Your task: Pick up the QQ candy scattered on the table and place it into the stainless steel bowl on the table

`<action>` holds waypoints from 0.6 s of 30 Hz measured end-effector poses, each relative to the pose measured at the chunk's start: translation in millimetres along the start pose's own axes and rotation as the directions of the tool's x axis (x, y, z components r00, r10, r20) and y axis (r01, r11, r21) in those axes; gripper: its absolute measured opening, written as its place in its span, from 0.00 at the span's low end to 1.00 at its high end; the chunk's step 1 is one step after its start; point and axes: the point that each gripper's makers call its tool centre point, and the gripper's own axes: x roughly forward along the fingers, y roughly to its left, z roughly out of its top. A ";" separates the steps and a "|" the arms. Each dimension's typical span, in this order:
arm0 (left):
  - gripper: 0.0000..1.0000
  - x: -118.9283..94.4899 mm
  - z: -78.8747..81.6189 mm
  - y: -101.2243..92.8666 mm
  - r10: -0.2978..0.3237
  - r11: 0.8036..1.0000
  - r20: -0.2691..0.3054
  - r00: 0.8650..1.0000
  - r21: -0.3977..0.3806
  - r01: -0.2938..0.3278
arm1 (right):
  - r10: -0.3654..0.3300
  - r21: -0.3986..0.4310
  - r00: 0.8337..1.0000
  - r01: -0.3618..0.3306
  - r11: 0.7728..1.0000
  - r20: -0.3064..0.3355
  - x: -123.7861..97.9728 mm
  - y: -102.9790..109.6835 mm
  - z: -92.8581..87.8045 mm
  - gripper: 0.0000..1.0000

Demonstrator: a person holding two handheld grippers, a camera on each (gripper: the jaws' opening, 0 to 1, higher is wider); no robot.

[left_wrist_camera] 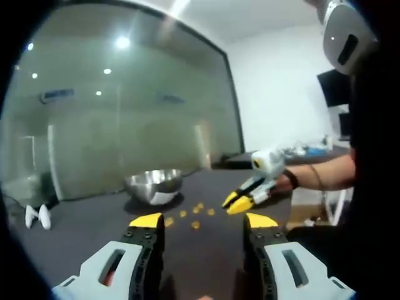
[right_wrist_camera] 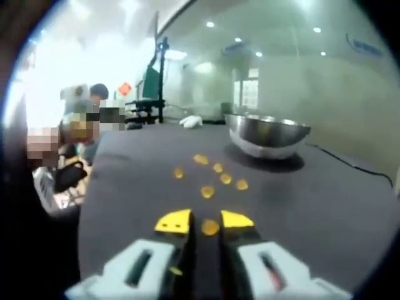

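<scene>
Candies [left_wrist_camera: 190, 215] are lying scattered on the dark table [left_wrist_camera: 81, 225] in the left gripper view, just in front of the steel bowl [left_wrist_camera: 154, 185], while the left gripper [left_wrist_camera: 203, 220] is hovering wide open and empty and the right gripper [left_wrist_camera: 239, 202] is reaching in nearly closed. In the right gripper view, the right gripper [right_wrist_camera: 205, 220] is closing its narrow jaws around one candy [right_wrist_camera: 210, 227], apparently not yet lifted, with the others [right_wrist_camera: 215, 175] waiting between it and the bowl [right_wrist_camera: 267, 134]; most of the job is looking undone.
</scene>
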 end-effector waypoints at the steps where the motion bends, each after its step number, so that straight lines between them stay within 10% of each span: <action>1: 0.51 -0.1 0.5 0.3 0.002 1.000 0.002 1.000 -0.001 -0.002 | 0.006 -0.015 1.000 -0.006 1.000 0.001 0.0 1.7 0.3 0.12; 18: 0.51 1.2 3.1 -11.5 -0.017 1.000 -0.002 1.000 0.012 0.017 | 0.003 -0.007 1.000 -0.003 1.000 0.005 -1.6 1.2 0.5 0.10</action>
